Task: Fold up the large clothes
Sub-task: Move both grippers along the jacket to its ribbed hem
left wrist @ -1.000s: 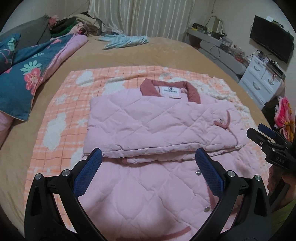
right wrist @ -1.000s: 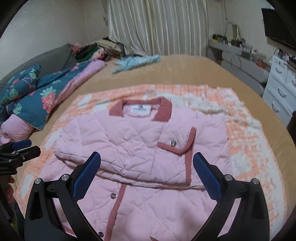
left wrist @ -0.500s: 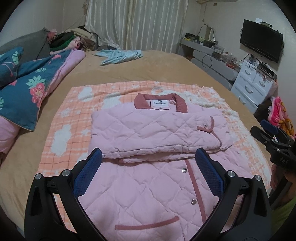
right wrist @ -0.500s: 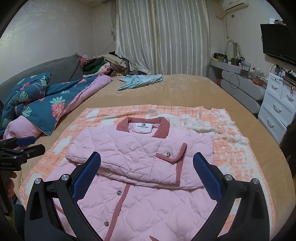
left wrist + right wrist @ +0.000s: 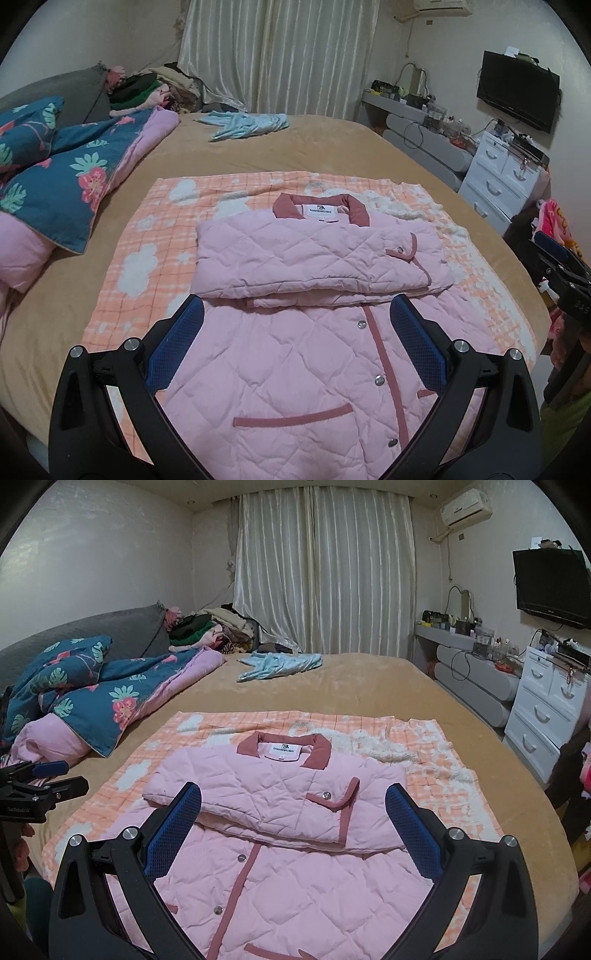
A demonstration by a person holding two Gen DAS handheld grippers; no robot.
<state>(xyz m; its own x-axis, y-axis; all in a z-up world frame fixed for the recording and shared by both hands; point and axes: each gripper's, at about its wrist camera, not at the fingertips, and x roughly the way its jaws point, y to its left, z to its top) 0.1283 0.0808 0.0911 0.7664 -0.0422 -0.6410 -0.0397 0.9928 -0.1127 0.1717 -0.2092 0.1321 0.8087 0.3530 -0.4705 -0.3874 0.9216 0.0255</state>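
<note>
My left gripper (image 5: 295, 343) and right gripper (image 5: 293, 823) hang spread, empty, above the pink jacket (image 5: 314, 332) on the blanket (image 5: 147, 240). Sleeves seem folded in; next I pinch the hem and fold it toward the collar.

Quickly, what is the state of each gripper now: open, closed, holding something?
Left gripper: open, holding nothing, above the pink quilted jacket.
Right gripper: open, holding nothing, above the same jacket.

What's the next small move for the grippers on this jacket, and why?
Probably lower both open grippers, left gripper and right gripper, to the near hem of the pink jacket. Its sleeves lie folded across the chest; the lower half lies flat, unfolded, and neither gripper holds anything.
</note>
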